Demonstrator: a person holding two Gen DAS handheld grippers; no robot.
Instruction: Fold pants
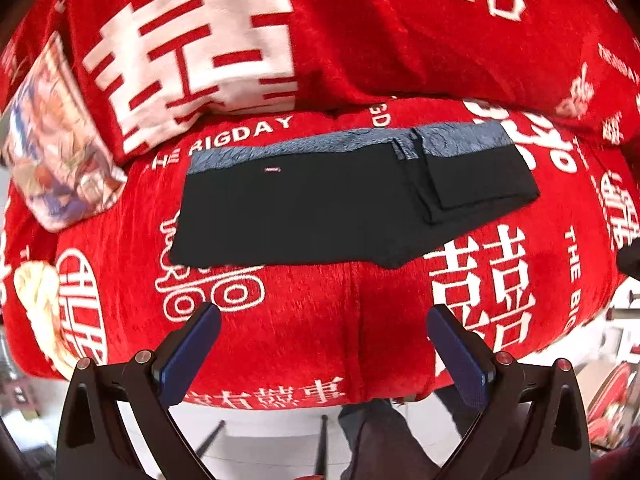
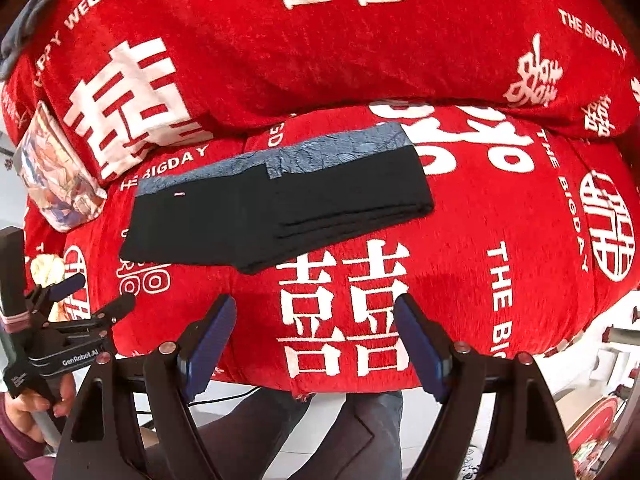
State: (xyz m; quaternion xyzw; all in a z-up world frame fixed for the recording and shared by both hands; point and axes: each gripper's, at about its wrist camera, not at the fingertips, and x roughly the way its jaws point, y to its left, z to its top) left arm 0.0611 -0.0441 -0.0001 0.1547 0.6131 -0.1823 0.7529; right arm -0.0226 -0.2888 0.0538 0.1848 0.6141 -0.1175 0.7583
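Black pants (image 1: 320,208) with a blue-grey waistband lie folded flat on the red sofa seat (image 1: 312,320); a doubled-over part rests on their right side. In the right wrist view the same pants (image 2: 272,216) lie left of centre. My left gripper (image 1: 324,316) hangs open above the seat's front edge, nearer me than the pants, with nothing between its blue pads. My right gripper (image 2: 316,308) is open too, empty, over the seat in front of the pants' right end. The left gripper (image 2: 96,292) also shows at the lower left of the right wrist view, held by a hand.
A red cover with white characters drapes the sofa back (image 2: 320,40). A printed cushion (image 1: 56,152) leans at the left end of the seat. Past the seat's front edge are pale floor and the person's legs (image 2: 320,432). Clutter stands at the lower right (image 2: 600,420).
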